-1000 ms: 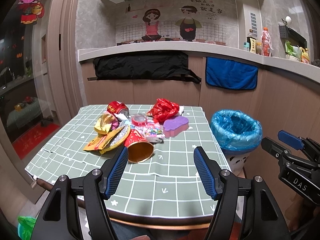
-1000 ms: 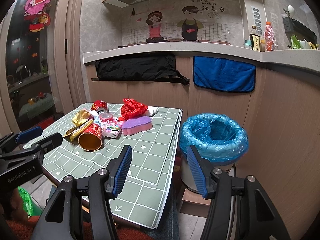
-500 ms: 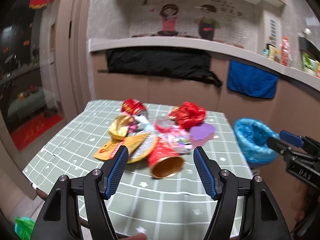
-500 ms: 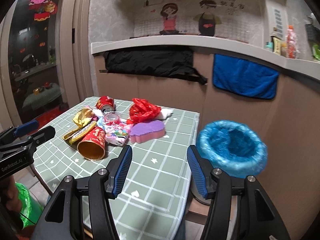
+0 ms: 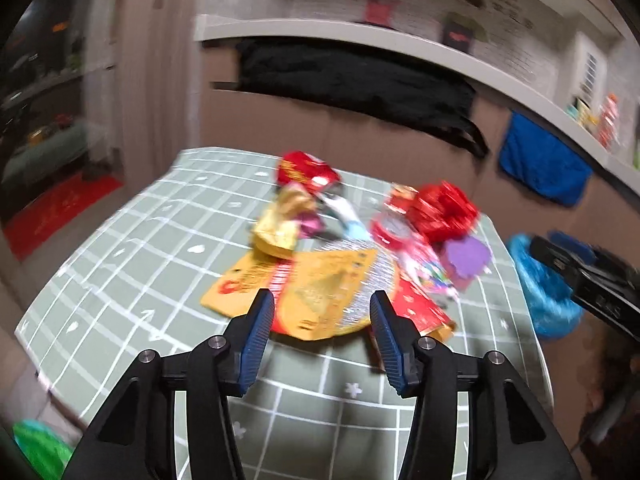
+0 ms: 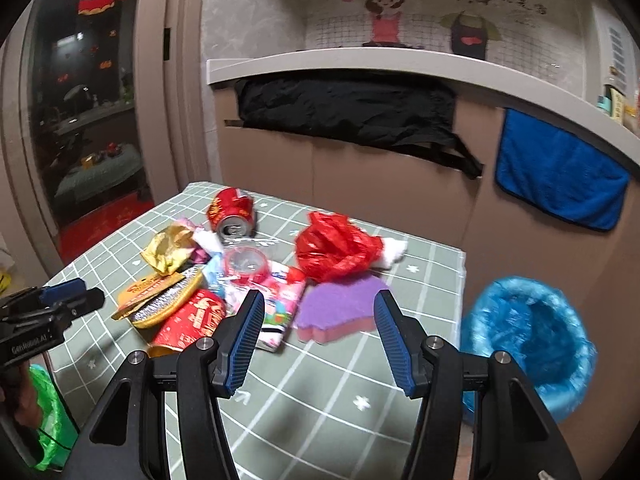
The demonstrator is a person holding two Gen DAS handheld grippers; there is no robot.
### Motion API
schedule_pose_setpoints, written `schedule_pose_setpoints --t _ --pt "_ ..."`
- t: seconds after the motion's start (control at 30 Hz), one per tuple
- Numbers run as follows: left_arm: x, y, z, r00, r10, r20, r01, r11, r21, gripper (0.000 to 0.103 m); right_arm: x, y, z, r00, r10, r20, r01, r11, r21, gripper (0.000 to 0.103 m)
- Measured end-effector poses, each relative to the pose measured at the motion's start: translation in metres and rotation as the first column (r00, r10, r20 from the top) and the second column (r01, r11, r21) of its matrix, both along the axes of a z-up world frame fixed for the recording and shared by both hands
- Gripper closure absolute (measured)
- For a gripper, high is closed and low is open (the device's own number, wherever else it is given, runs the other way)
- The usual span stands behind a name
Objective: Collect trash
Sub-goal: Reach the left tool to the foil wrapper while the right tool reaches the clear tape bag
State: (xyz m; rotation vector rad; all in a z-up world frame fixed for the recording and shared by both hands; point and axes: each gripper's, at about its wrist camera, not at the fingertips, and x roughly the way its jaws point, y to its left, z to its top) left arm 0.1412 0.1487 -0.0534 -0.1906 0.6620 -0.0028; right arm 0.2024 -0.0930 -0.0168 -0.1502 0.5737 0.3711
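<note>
Litter lies heaped mid-worktop (image 6: 400, 380) on a green checked cloth. The left gripper (image 5: 322, 320), its jaws parted and just narrowing, hovers empty over a yellow foil wrapper (image 5: 320, 292), which sits between its fingers but unpinched. The right gripper (image 6: 318, 328) stands moderately wide, empty, framing a purple sponge (image 6: 340, 312). From that sponge, a crushed red can (image 6: 232, 216) lies at ten o'clock, a red plastic bag (image 6: 336, 252) at twelve, and a blue-lined bin (image 6: 528, 344) at three.
</note>
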Motion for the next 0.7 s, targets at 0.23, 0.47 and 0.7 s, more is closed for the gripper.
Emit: schedule_pose_setpoints --t 0.23,0.47,0.7 --pt "0.007 -0.009 -0.013 0.993 -0.117 -0.014 0.118 0.991 0.069 0.053 0.007 0.024 -0.022 0.994 0.083 -0.066 -0.084 0.996 -0.018 0.05" --pt "0.022 0.018 -0.028 0.996 -0.068 -0.057 0.069 0.998 0.015 0.062 0.001 0.023 -0.035 0.991 0.08 -0.109 -0.085 0.996 -0.037 0.05" --pt "0.033 0.036 -0.023 0.997 -0.047 -0.055 0.043 0.996 -0.084 0.064 -0.003 0.023 -0.036 0.989 0.083 -0.124 -0.089 0.995 -0.043 0.05"
